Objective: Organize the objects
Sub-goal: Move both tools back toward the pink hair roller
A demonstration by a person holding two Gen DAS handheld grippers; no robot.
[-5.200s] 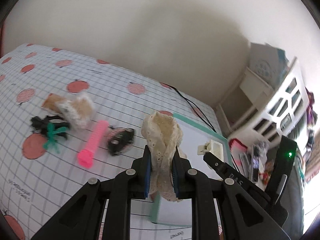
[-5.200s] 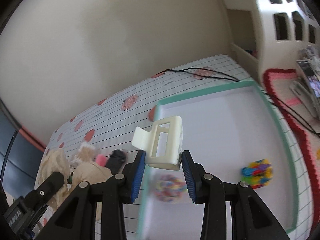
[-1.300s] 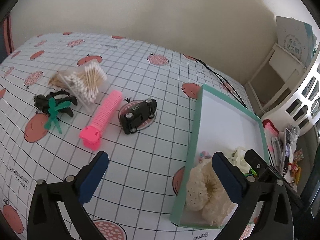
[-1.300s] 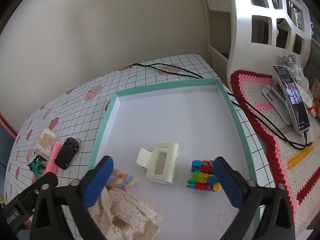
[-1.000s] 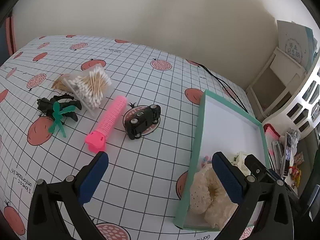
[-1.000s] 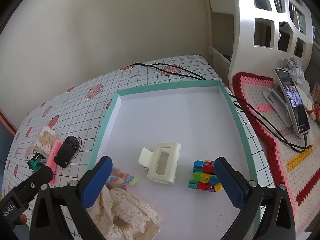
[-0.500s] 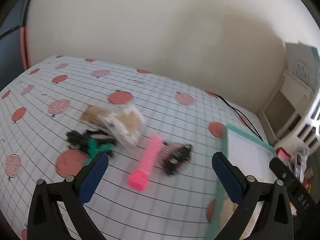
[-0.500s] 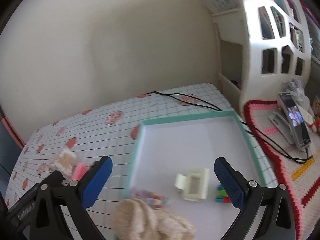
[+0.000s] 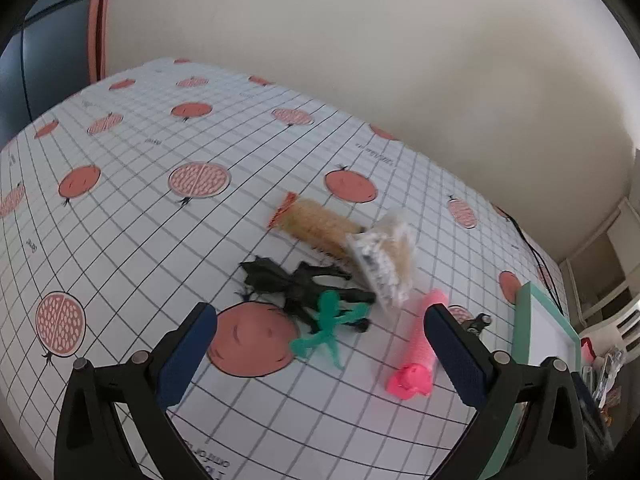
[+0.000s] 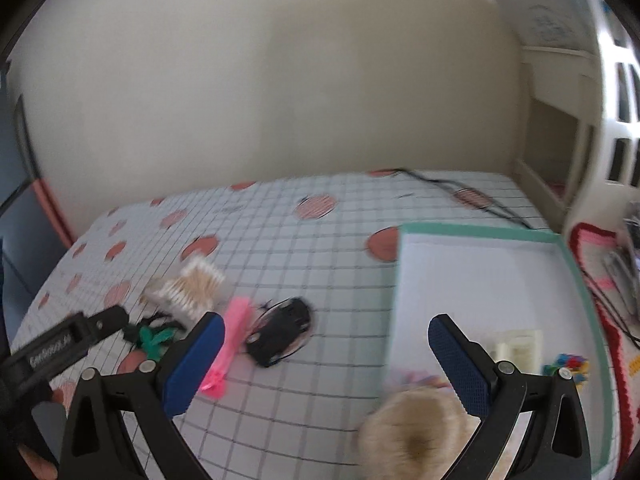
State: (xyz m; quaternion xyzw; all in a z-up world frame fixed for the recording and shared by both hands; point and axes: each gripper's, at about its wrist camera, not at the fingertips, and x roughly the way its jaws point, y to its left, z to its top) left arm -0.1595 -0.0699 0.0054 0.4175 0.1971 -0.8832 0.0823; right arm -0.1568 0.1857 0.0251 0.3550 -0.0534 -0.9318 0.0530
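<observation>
My left gripper point(image 9: 320, 354) is open and empty above the tablecloth. Just beyond it lie a green toy figure point(image 9: 328, 330), a black toy figure point(image 9: 296, 282), a clear box of cotton swabs point(image 9: 386, 262), a tan roller point(image 9: 316, 226) and a pink hair roller point(image 9: 418, 344). My right gripper point(image 10: 326, 360) is open and empty. The right wrist view shows a black toy car point(image 10: 280, 330), the pink roller point(image 10: 228, 342) and the green-rimmed tray point(image 10: 480, 232). The tray holds a cream lace scrunchie point(image 10: 412, 436), a cream hair claw point(image 10: 516, 346) and a colourful block toy point(image 10: 568, 362).
The gridded tablecloth with red fruit prints point(image 9: 160, 184) covers the table. A black cable point(image 10: 460, 192) runs along the far edge. A white shelf unit point(image 10: 600, 100) stands at the right, with a red-edged crochet mat point(image 10: 592, 248) beside the tray.
Both grippers have swung left, away from the tray, toward the loose objects. The left gripper has come closer to the toy figures and cotton swab box. Both stay open.
</observation>
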